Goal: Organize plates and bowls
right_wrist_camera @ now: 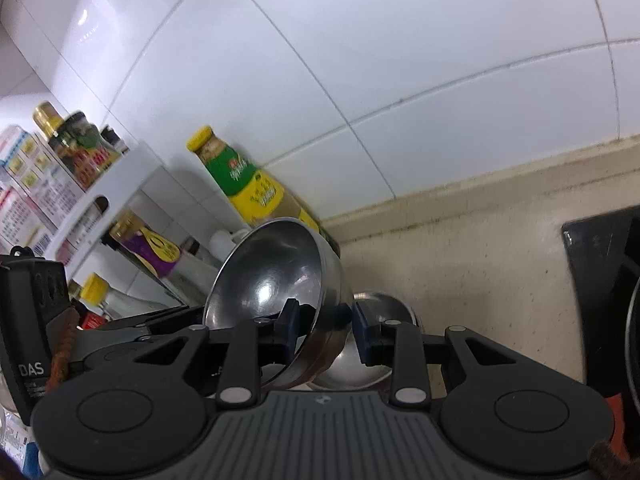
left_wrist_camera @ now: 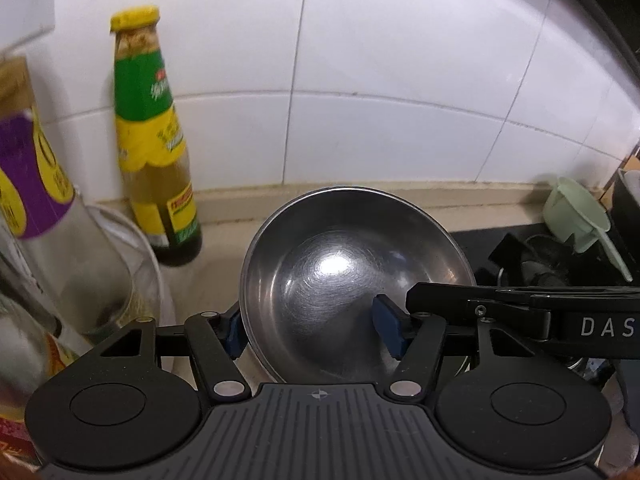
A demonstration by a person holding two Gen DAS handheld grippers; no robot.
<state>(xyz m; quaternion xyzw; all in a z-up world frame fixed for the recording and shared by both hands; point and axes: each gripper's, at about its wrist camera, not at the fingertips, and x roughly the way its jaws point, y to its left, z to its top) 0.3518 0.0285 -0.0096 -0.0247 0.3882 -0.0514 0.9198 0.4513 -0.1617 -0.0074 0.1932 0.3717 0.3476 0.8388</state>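
Right wrist view: steel bowl (right_wrist_camera: 268, 276) tilted, mouth toward camera.

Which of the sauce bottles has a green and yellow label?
The yellow-capped bottle standing against the tiled wall beside the steel bowl. The bottle nearer the camera wears a purple and yellow label.

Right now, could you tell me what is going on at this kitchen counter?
A person is sorting steel bowls with two handheld claws. Both grip one steel bowl by its wall: the left claw on one side, the right claw on the other. It is tilted above a second bowl on the counter, beside the sauce bottle.
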